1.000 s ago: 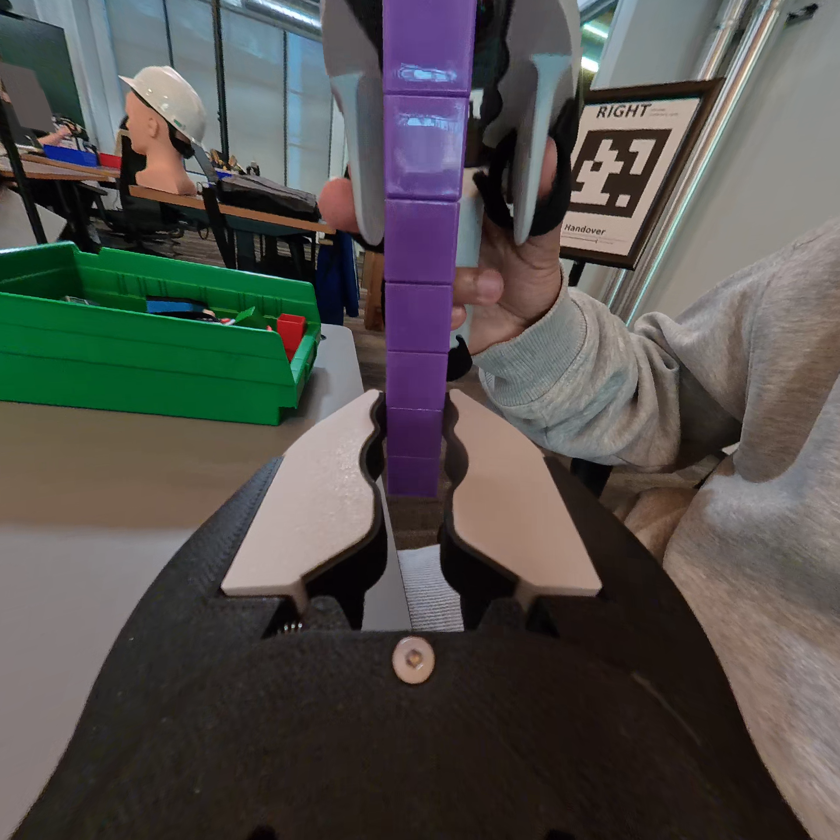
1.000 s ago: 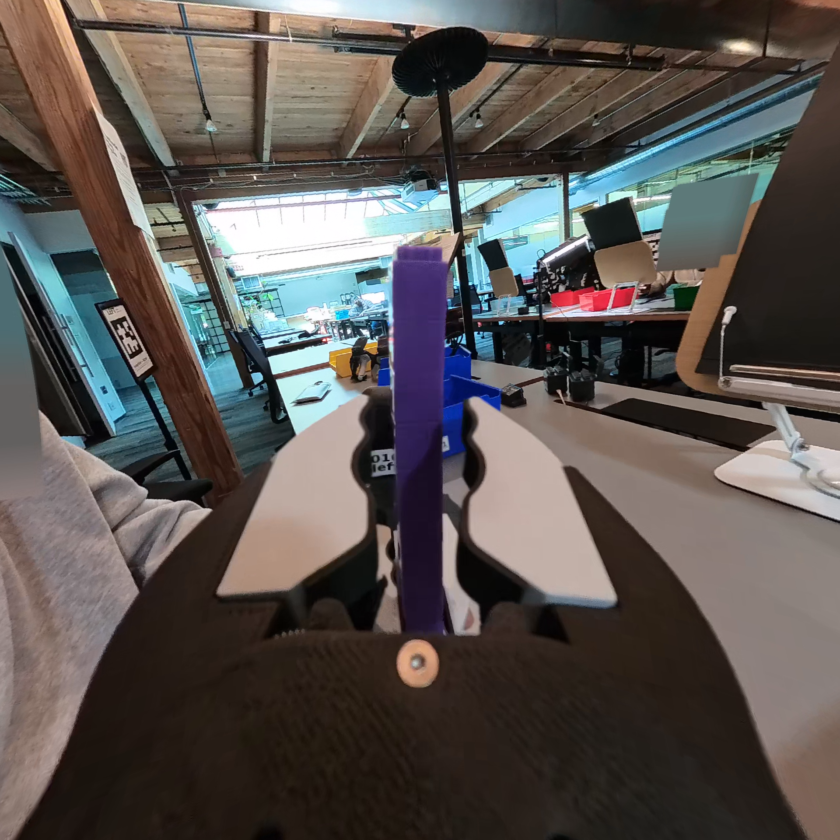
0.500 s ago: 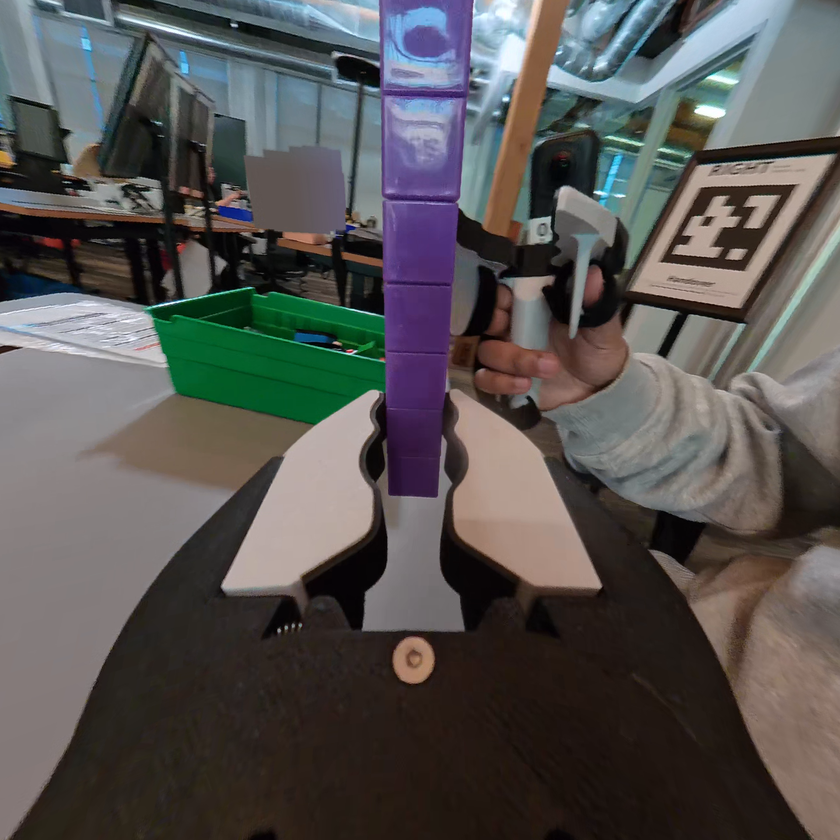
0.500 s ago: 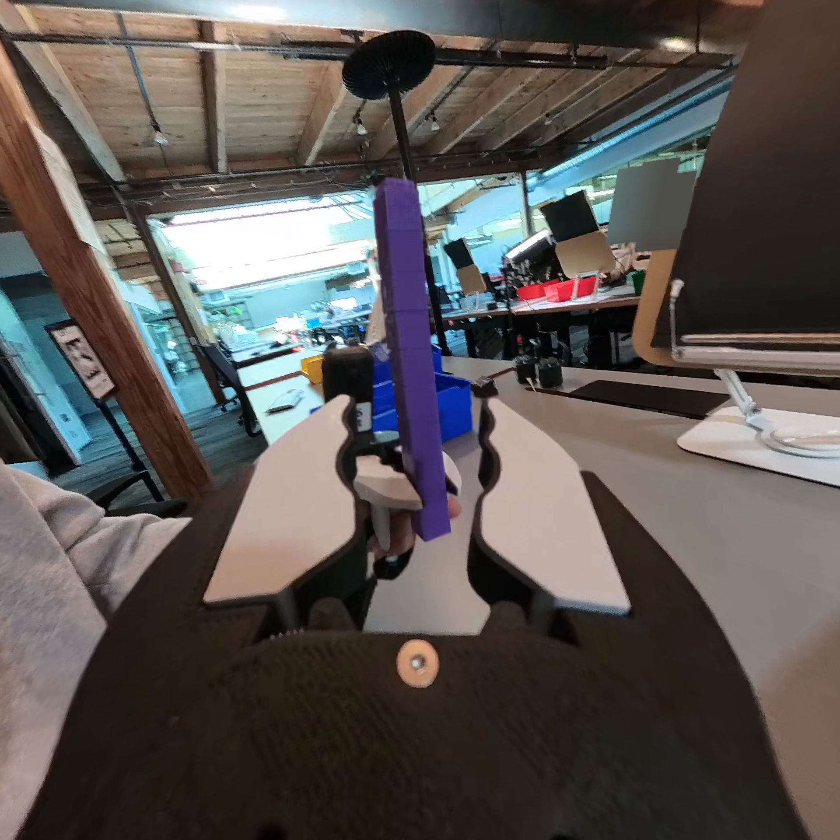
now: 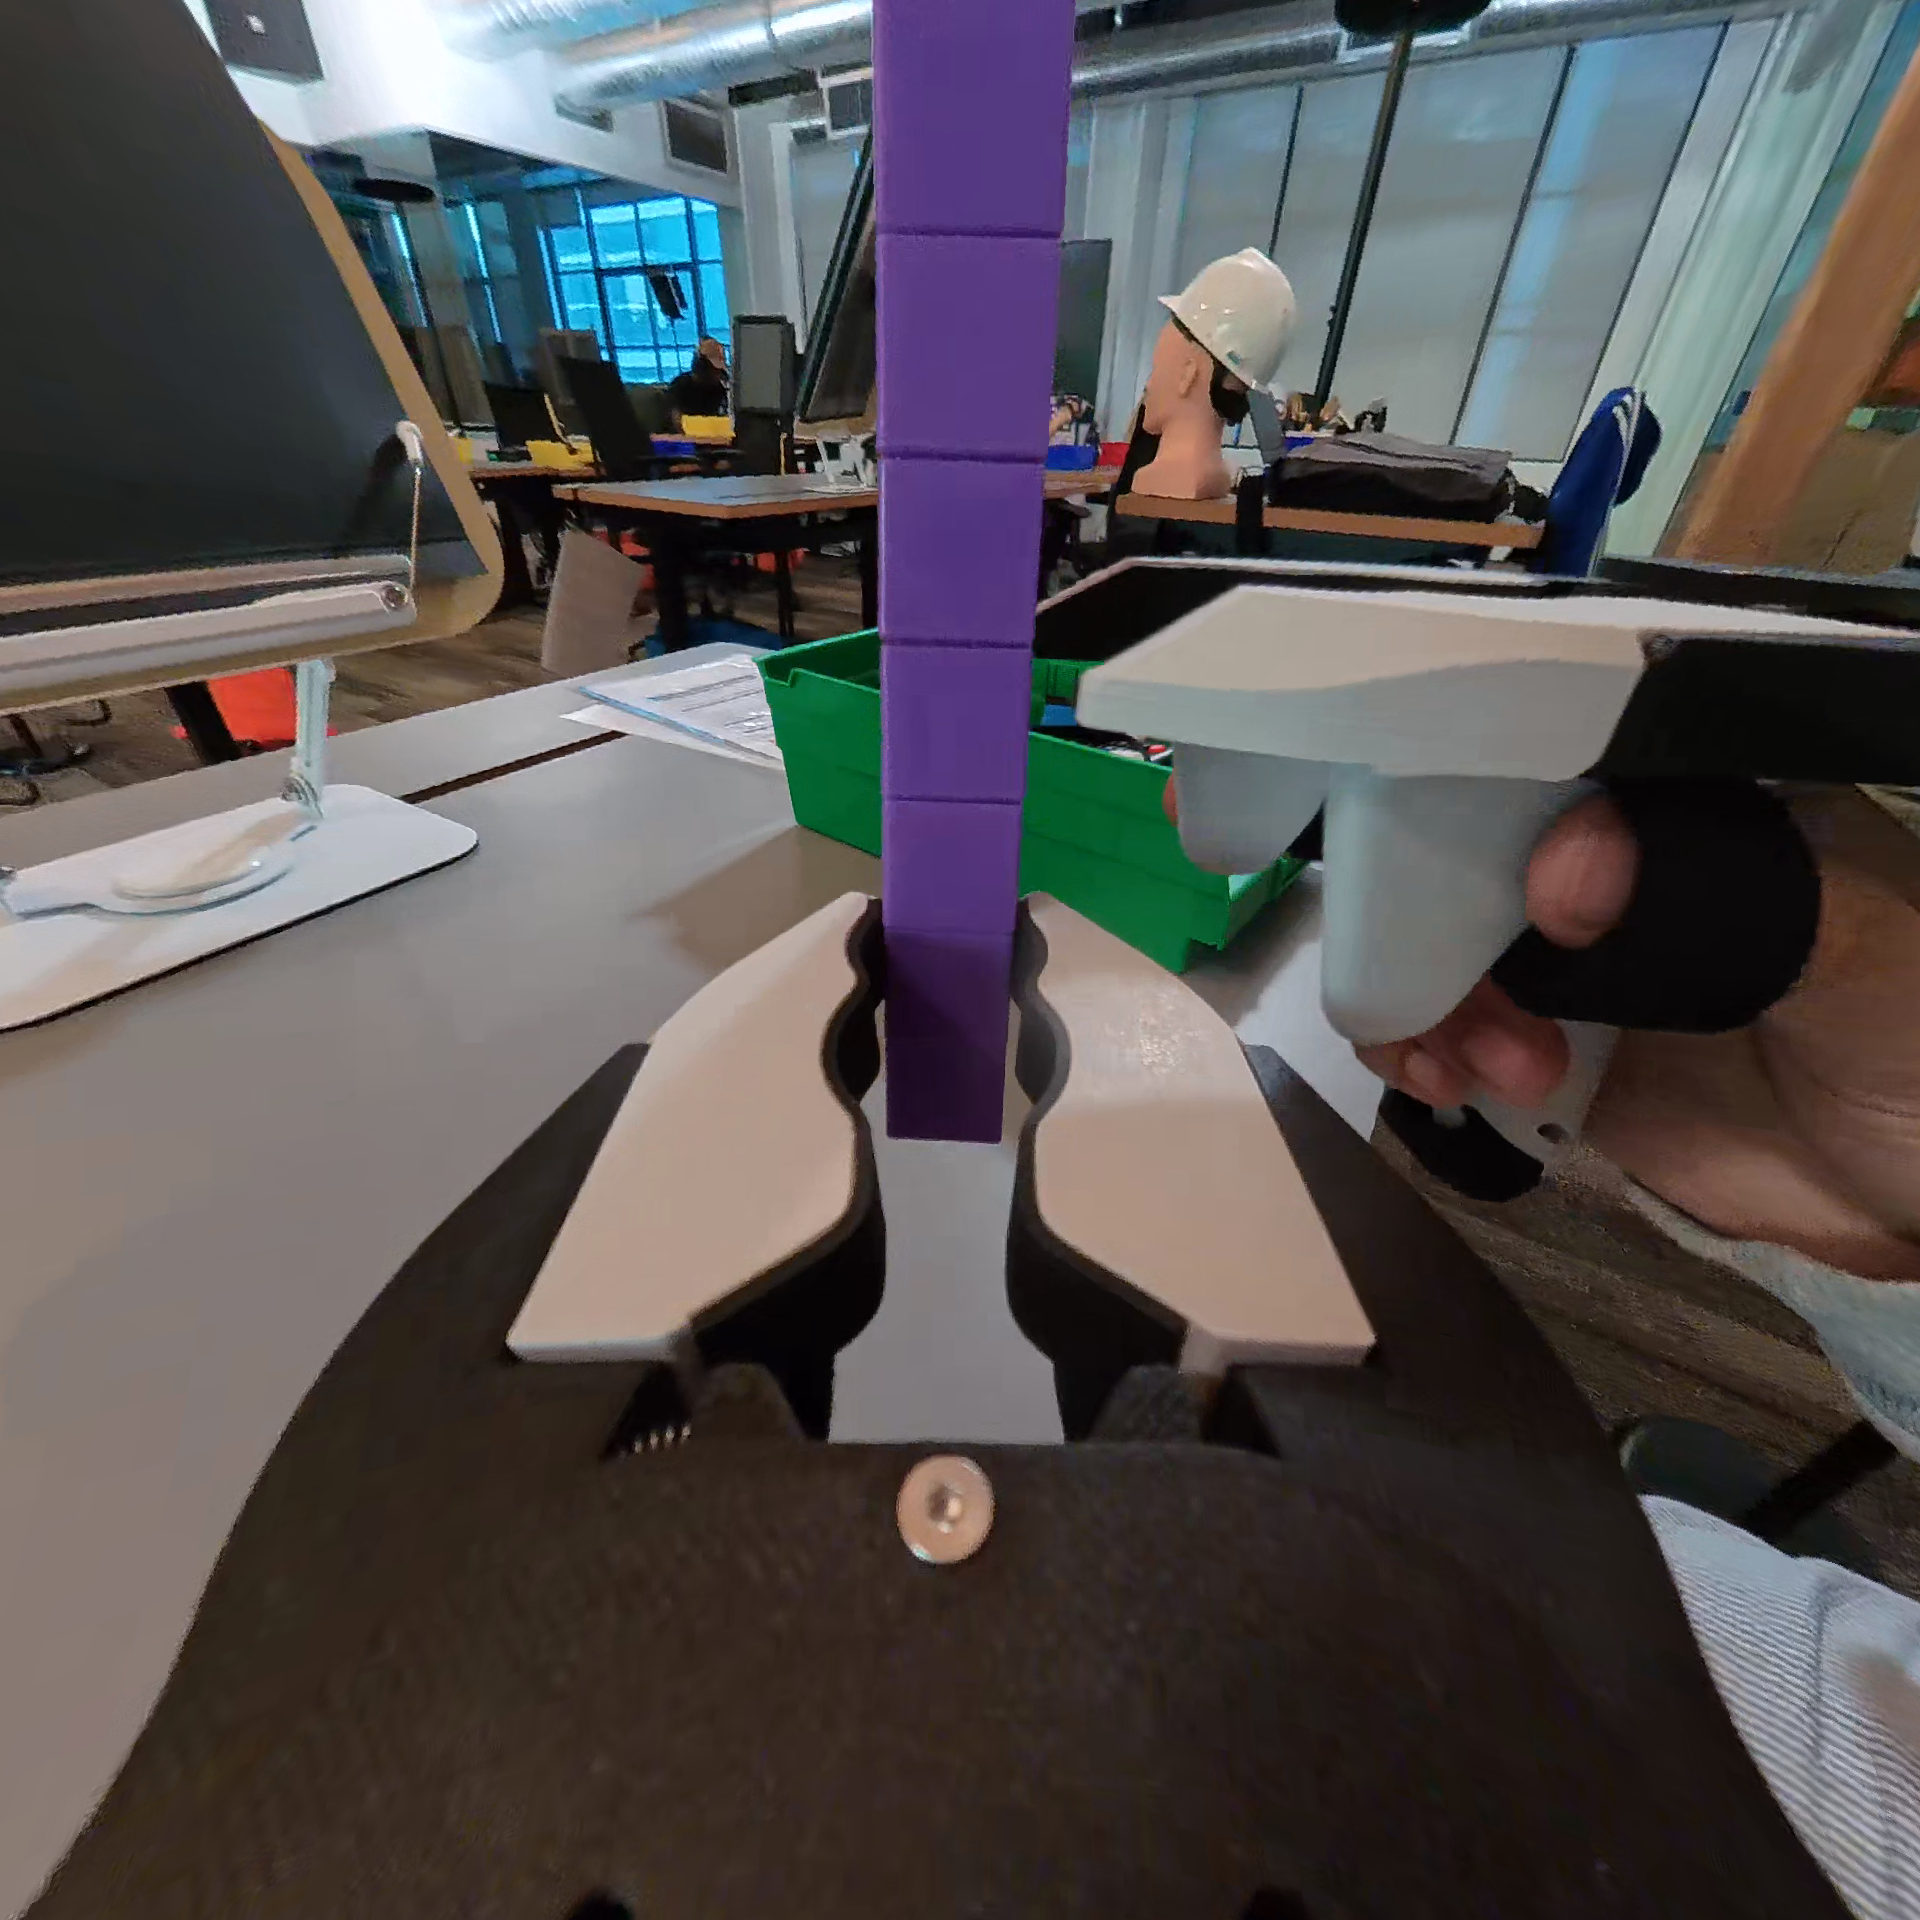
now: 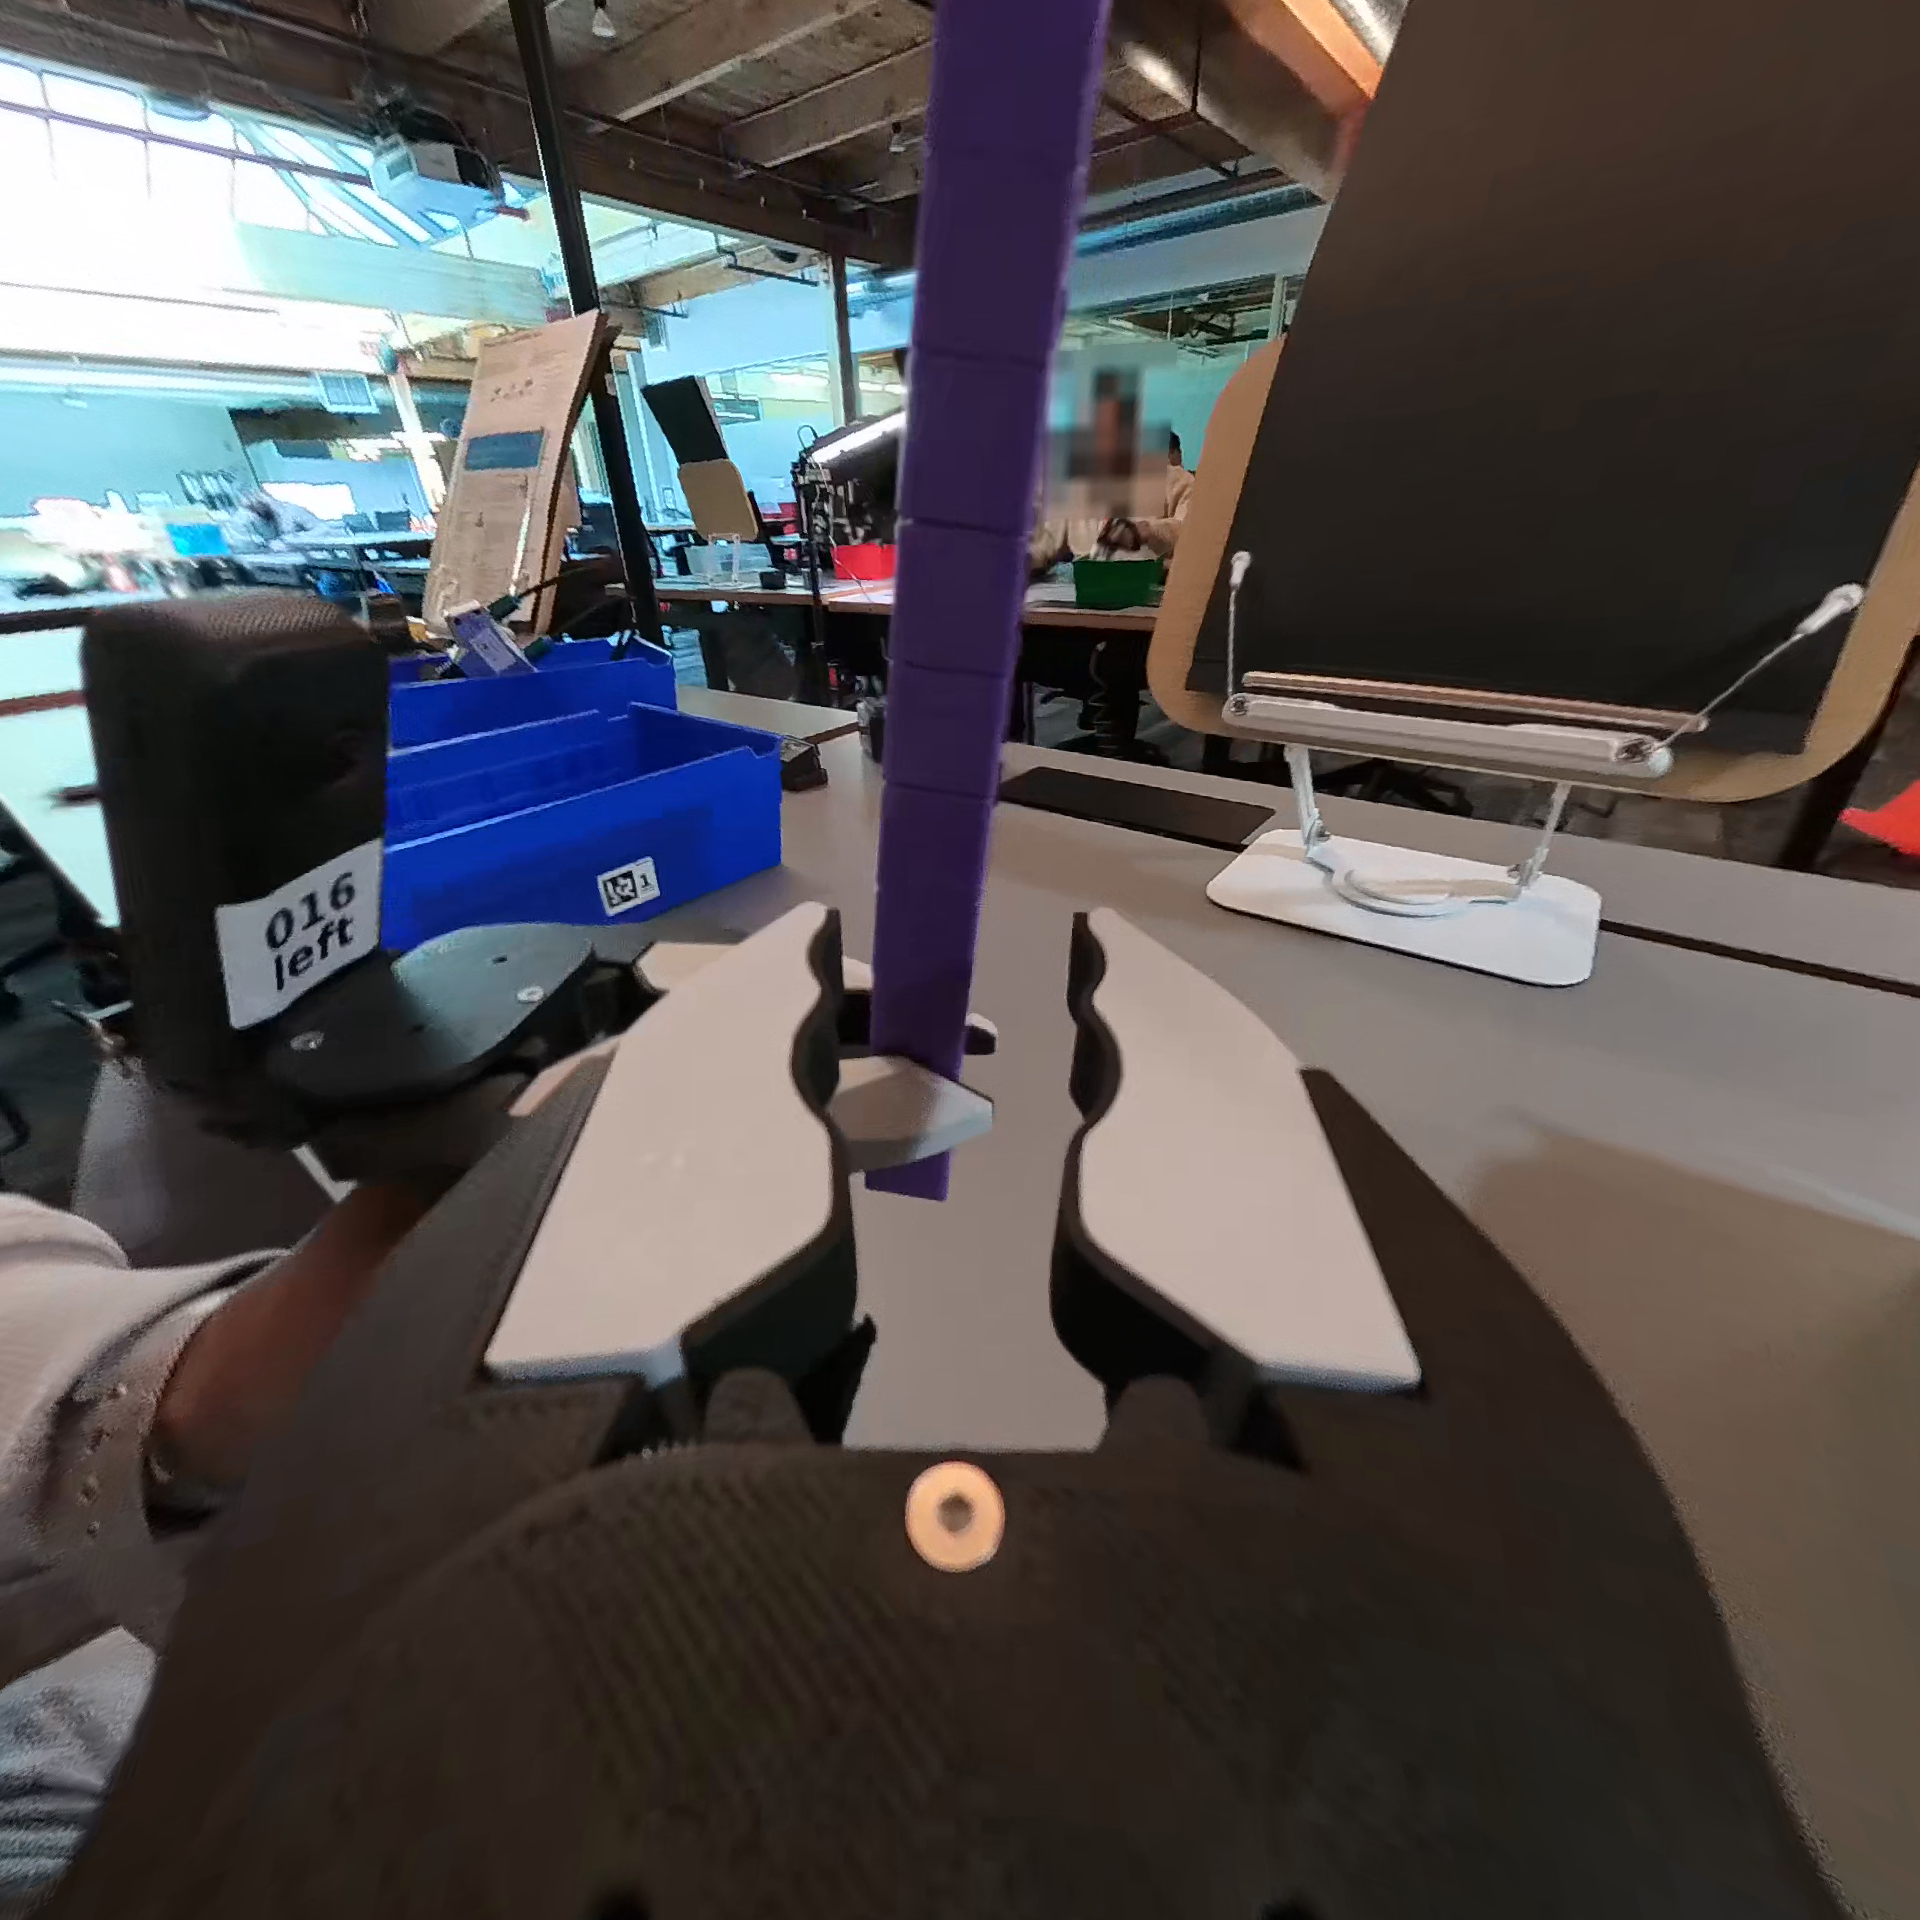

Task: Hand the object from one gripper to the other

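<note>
A long purple stick of joined blocks [image 5: 956, 727] stands upright. My left gripper [image 5: 948, 925] is shut on its bottom end. My right gripper [image 6: 953, 920] is open and empty. In the right wrist view the purple stick [image 6: 966, 520] rises in line with the gap, at or just past my fingertips, held by the left gripper [image 6: 914, 1081]. In the left wrist view the right gripper's grey finger [image 5: 1351, 675] lies level close to the right of the stick, not touching it, with a hand on its handle.
A grey table [image 5: 312, 1091] lies below. A green bin [image 5: 1091, 831] with small parts stands behind the stick. Blue bins [image 6: 582, 790] stand at the left. A dark board on a white stand [image 6: 1455, 904] stands at the right. Papers [image 5: 686, 707] lie beside the green bin. My hands' fingertips stand some 5 cm from each other.
One second ago both grippers were shut on the stick. The right gripper has opened and let go. The stick stays in the left gripper. Both grippers have swung round over the table.
</note>
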`<state>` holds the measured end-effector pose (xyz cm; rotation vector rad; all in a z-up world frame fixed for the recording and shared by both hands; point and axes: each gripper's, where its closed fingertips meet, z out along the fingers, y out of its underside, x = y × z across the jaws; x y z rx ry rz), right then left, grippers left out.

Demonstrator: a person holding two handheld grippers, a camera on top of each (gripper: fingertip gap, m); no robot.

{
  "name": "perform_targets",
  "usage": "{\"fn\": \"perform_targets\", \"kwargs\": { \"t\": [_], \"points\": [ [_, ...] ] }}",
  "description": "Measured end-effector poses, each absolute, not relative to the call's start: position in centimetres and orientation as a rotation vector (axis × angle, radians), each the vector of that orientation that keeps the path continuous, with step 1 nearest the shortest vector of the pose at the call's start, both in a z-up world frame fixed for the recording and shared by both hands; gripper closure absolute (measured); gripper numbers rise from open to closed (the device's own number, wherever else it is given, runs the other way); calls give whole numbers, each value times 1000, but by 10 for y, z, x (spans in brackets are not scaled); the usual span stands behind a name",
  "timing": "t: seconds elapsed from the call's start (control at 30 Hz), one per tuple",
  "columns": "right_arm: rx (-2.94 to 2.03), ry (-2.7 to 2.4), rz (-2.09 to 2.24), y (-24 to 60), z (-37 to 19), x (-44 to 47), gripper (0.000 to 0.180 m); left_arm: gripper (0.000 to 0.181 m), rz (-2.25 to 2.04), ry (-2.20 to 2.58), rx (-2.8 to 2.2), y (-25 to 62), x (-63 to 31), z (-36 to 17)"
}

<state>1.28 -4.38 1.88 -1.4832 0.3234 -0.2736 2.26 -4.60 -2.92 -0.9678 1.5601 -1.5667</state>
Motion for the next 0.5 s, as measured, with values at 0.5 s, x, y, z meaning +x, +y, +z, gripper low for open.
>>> {"fn": "perform_targets", "kwargs": {
  "t": [0.5],
  "points": [
    [-1491, 356, -201, -45, 14, 14, 157, 158, -1529, 1585, -955, -60, 20, -41]
  ]
}}
